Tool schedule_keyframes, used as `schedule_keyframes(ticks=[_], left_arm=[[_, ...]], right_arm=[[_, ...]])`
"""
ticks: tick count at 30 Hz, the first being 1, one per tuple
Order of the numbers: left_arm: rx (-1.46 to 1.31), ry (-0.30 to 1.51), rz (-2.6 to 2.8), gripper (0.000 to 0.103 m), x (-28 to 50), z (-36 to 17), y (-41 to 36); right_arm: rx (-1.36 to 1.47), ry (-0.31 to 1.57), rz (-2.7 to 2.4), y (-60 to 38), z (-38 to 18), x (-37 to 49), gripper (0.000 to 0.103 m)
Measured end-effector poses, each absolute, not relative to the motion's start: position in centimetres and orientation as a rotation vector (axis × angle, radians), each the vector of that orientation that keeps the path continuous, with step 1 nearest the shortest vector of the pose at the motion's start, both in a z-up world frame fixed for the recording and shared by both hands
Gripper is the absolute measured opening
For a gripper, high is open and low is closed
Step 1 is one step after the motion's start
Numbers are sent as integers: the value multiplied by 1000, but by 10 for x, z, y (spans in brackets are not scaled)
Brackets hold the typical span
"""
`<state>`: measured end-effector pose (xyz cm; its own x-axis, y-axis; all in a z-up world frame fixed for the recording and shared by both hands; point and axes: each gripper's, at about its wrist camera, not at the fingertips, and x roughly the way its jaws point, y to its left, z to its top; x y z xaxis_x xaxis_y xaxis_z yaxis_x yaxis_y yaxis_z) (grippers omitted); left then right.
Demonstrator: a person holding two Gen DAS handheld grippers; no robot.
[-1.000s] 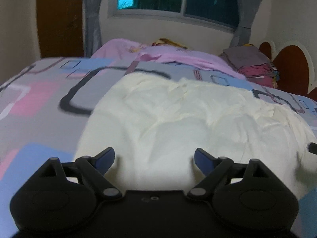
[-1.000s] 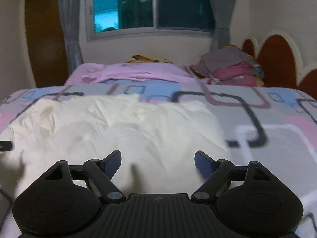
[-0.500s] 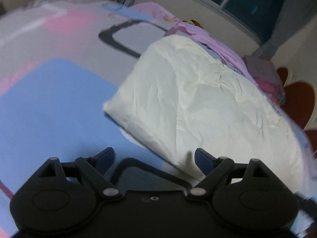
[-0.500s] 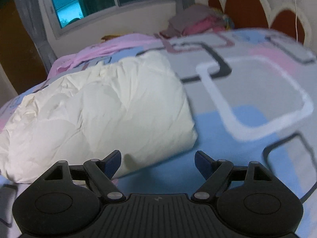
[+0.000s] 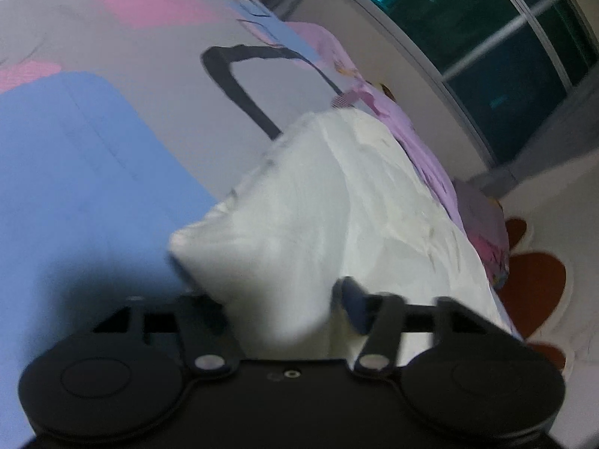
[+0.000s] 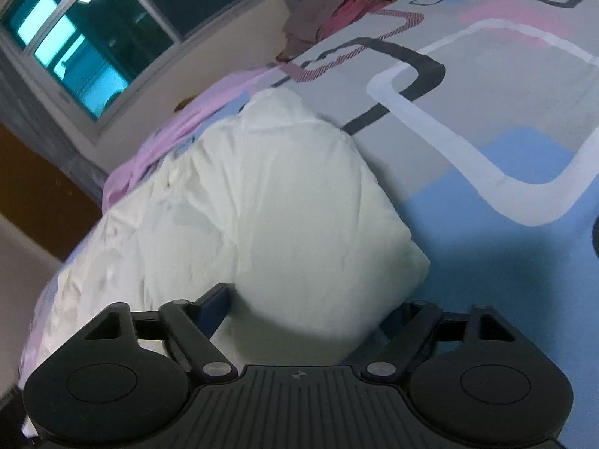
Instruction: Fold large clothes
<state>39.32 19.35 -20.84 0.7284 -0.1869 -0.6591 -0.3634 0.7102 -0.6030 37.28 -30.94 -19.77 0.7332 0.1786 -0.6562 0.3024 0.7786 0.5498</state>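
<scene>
— What have you got between your fingers right now?

— My left gripper [image 5: 279, 310] is spread wide with the near left corner of the cream-white crumpled cotton garment [image 5: 337, 217] bulging between the fingers. I can't tell if the pads are touching it. My right gripper [image 6: 307, 312] is also wide, straddling the near right corner of the same garment [image 6: 262, 205].

— And where does the rest of it lie?

— It stretches ahead of both grippers, lying on the bed sheet printed with grey, blue and pink squares [image 6: 486, 104]. Beyond it lies a lilac cloth [image 5: 374, 86], and farther off, ahead and to the right, a pile of grey and pink folded clothes [image 6: 329, 18] beneath the window.

— Which step is this?

— Taking hold of the near edge, I'd judge. Next I should close both grippers on the corners together, then lift and carry that edge forward over the far half, keeping the two sides level.
</scene>
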Motion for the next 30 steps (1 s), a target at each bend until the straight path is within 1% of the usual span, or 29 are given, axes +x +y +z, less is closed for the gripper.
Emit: schedule_keyframes(ticks=[1,2,3,4,5,6,8,15,19,26,30], left_arm=[[-805,769,113,40,394,-210,196],[-801,770,112,37,393,-209,196],[-786,773,104,31,392,-207,193],[-765,773,101,26,391,-204,191],[-747,770,99,24,390,-200,188],[-743,765,98,21,389,-196,187],[-742,755,94,18,385,-188,185],[-726,735,35,17,355,-160,190],[-741,746,-4,17,310,-155,198],[-774,785,-36,17,216,-165,208],[-737,790,-53,17,175,-169,209]], right_arm=[[700,753,-75,-310,-198,373,58],[708,747,-69,-311,-197,373,49],[708,742,-65,-312,-195,373,42],[707,739,-59,-312,-193,374,38],[702,732,-52,-312,-189,372,31],[687,722,-46,-311,-183,370,27],[660,703,-29,-309,-171,365,25],[655,665,-5,-309,-142,326,23],[667,683,-13,-308,-140,279,23],[676,727,-48,-304,-147,187,23],[665,747,-55,-304,-149,153,23]])
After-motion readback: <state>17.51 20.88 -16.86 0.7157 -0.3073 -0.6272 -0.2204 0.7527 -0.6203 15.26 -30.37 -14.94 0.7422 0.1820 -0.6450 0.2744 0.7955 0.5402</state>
